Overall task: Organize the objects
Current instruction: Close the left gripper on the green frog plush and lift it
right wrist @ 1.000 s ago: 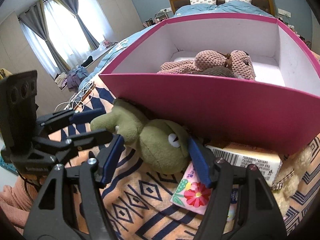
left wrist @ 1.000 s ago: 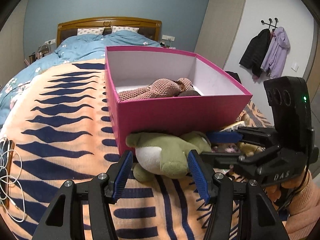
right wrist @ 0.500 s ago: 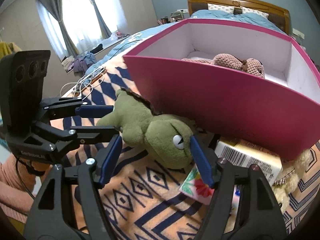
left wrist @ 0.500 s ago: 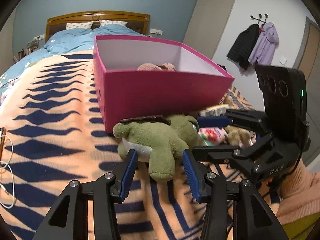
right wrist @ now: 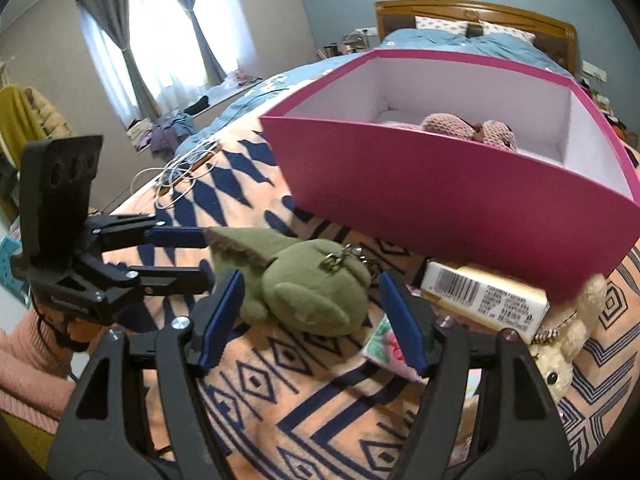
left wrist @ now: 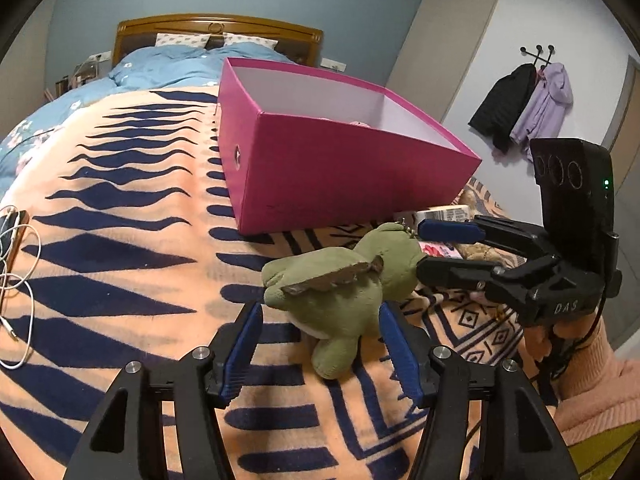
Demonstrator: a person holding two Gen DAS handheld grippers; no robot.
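The left gripper (left wrist: 320, 344) has its blue-padded jaws opening, with the rear half of a green plush frog with a brown ridge along its back (left wrist: 340, 292) between them. Its right pad lies against or just beside the frog's flank, and there is a clear gap between the left pad and the toy; one frog leg hangs toward the camera between the jaws.

The right gripper (right wrist: 310, 312) stands spread around the frog's round head (right wrist: 312, 292), a pad on either side; whether the pads touch the plush cannot be told. A small metal keychain clasp (right wrist: 340, 258) sits on top of the head, just ahead of the jaws.

Under the right gripper's right jaw lies a flat floral-printed packet (right wrist: 386, 346). Just past that jaw is a cream box with a barcode label (right wrist: 480, 296), and to its right a cream-coloured plush animal (right wrist: 560, 340).

Ahead of both sets of jaws stands an open magenta cardboard box with a white inside (right wrist: 440, 184), near the frog but apart from it. A pinkish-brown knitted plush toy (right wrist: 468, 128) lies inside.

Everything rests on an orange blanket with dark blue patterns (left wrist: 120, 248). Far to the left of the left jaws, white cables (left wrist: 20, 280) lie coiled at the blanket's edge.
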